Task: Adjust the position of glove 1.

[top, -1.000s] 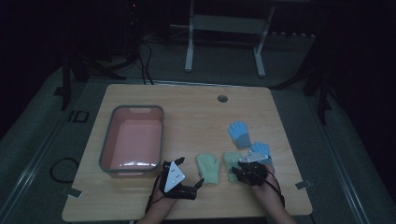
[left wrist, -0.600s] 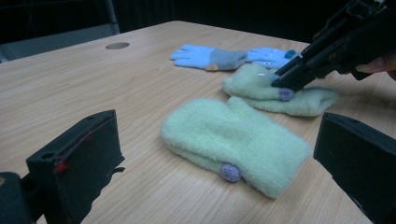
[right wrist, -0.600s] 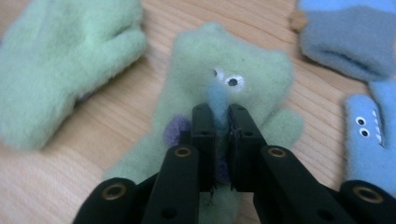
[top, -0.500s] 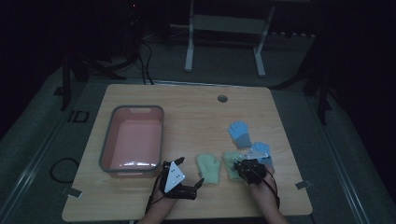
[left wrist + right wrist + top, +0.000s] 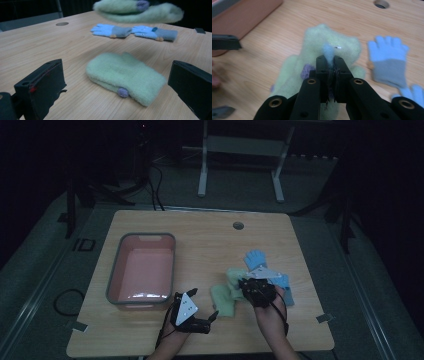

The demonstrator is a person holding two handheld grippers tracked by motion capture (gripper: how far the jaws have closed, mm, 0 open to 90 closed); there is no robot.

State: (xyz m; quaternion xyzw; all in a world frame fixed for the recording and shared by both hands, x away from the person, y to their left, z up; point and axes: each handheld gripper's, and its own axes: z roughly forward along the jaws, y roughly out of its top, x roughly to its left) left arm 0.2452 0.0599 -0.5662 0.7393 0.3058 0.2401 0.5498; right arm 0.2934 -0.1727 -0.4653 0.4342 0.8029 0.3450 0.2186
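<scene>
Fleece pinched: your right tool (image 5: 328,65) clenched on green mitten (image 5: 329,42), lifted off worktop (image 5: 210,235). Left tool (image 5: 117,82) released, jaws wide around second green mitten (image 5: 125,75), not touching. Keep grip firm, carry mitten clear over blue gloves (image 5: 388,60), lower into pink bin (image 5: 144,272) before releasing.

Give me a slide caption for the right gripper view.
Right gripper shut on a green mitten, lifted above the wooden table beside blue gloves.
</scene>
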